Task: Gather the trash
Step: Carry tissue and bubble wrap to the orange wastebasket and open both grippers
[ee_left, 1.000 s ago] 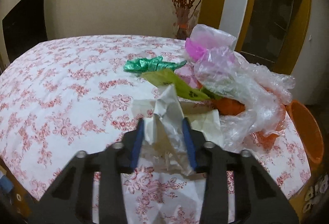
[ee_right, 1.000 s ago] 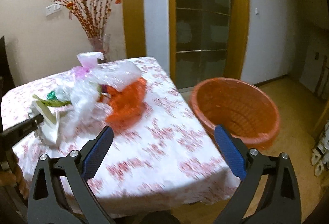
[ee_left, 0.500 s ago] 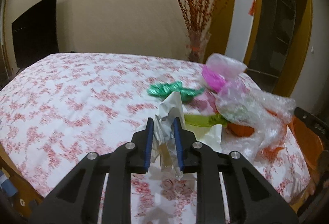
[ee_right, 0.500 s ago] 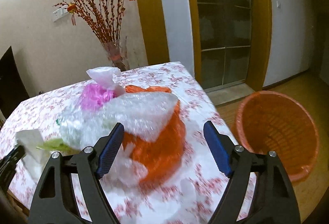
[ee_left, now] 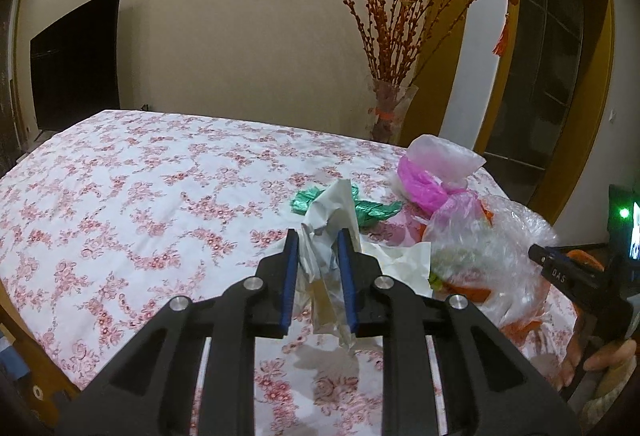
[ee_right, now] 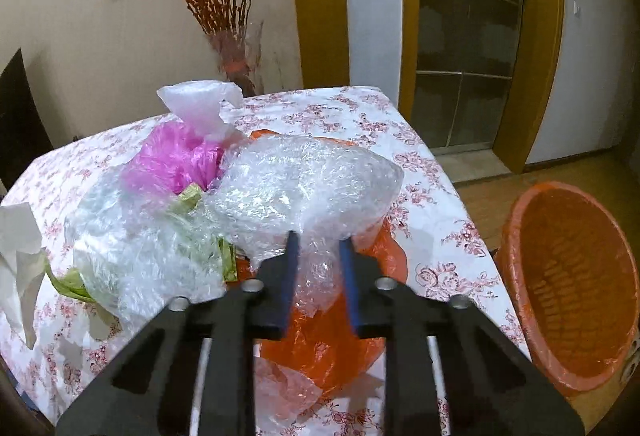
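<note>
A table (ee_left: 120,195) covered by a white cloth with red flowers is seen before a beige wall; a glass vase (ee_left: 386,111) of red branches stands at its far edge, toward one o'clock in the left wrist view. An orange basket (ee_right: 568,284) sits on the wooden floor at three o'clock of the right wrist view. The left gripper (ee_left: 318,236) is closed narrowly on crumpled white paper (ee_left: 330,215), which is pinched between the blue pads and lifted off the cloth. The right gripper (ee_right: 320,240) has just been closing, and a clear plastic bag (ee_right: 304,191) is clamped between its pads, above an orange bag (ee_right: 320,336). A pink bag (ee_right: 176,159) lies at eleven o'clock of it.
</note>
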